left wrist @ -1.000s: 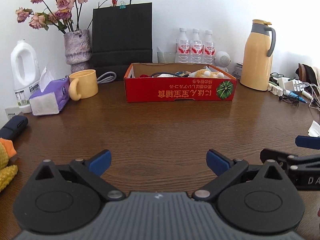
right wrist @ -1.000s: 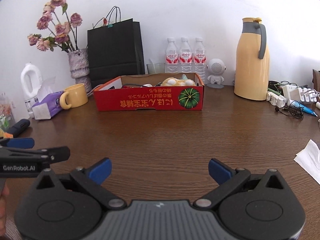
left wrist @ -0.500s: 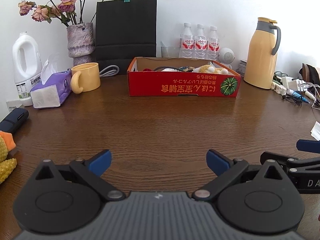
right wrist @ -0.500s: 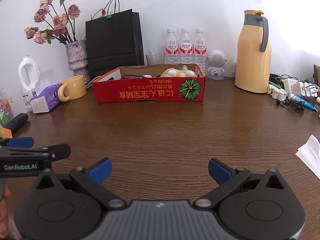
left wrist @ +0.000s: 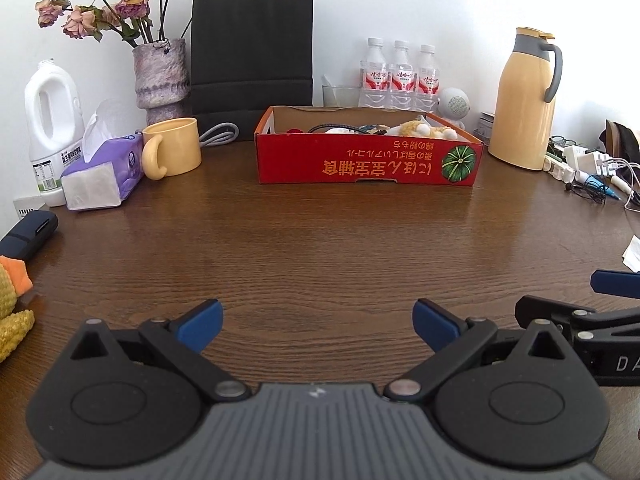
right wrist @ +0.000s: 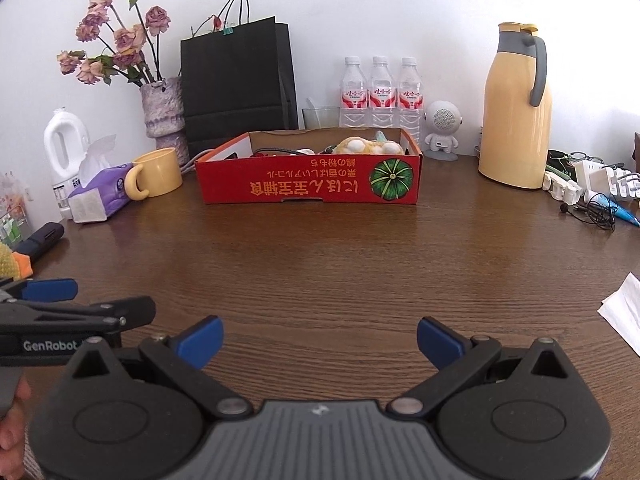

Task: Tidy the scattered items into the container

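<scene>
Red cardboard box [left wrist: 368, 164] at the far middle of the wooden table [left wrist: 320, 248], both grippers empty in front of it.

Left gripper [left wrist: 316, 320] and right gripper [right wrist: 318, 340] hover side by side low over the near table edge, blue fingertips [right wrist: 200, 340] spread wide with nothing between them. Bare wood lies between them and the box, which holds a yellow plush toy [right wrist: 368, 146] and a dark cable [left wrist: 336, 128]. Left of the box stand a yellow mug [left wrist: 172, 152] and a purple tissue pack [left wrist: 104, 172]; a yellow thermos [left wrist: 524, 100] stands to its right.
</scene>
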The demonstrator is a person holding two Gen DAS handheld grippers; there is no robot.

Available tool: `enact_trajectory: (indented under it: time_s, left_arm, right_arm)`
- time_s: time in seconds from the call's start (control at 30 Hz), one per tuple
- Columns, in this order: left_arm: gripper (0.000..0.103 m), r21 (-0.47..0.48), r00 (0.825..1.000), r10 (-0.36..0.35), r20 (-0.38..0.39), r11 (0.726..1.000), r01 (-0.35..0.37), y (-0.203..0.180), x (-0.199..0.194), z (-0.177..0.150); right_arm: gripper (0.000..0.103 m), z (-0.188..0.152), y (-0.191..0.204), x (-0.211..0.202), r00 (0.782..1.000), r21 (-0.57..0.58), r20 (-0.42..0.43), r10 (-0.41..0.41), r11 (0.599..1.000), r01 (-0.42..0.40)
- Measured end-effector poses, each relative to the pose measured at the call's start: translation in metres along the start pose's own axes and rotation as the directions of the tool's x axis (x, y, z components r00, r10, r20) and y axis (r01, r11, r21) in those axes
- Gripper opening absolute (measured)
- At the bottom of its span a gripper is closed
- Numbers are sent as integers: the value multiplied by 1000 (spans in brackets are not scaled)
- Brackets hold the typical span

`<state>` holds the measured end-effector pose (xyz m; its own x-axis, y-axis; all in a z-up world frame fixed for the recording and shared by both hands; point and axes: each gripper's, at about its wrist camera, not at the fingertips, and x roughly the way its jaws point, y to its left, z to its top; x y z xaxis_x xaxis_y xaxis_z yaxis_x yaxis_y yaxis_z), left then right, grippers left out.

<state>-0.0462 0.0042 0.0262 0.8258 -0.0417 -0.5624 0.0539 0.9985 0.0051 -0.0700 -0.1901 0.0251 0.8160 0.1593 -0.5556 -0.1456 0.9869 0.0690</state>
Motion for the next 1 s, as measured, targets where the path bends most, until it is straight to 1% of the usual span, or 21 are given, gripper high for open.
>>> enact_trajectory:
  time_s: [0.27,0.4,0.53,0.7,0.83,0.93,1.0]
  left_arm:
    - [103,3,1000,2,-16,1000,-2,-1,4,0]
    - [103,5,1000,1,-25,1000,-1,-3,13,6]
    - [103,14,999,5,-54,1000,-4,-4,34,14]
    - [103,-13,993,16,-114,1000,-17,0,62,23]
    - [103,-16,990,26,-136,999,-29,3,78,27]
    - [103,-10,985,47,-164,999,-49,4,89,29]
    - [103,-13,986,49,-160,999,-51,6,93,29]
  right_arm:
    - [103,-1,-2,3,1000,7,-7,5,1000,-5]
    - [103,2,-3,11,1000,10,-17,5,1000,-5]
    - [103,11,-1,32,999,-2,-49,-11,1000,11]
    - [103,23,-1,59,997,3,-74,-34,999,35]
    - [103,30,-7,79,994,32,-106,-39,999,42]
    - [103,33,-8,93,990,19,-127,-65,997,68]
    - [103,35,-9,101,987,15,-141,-72,997,74]
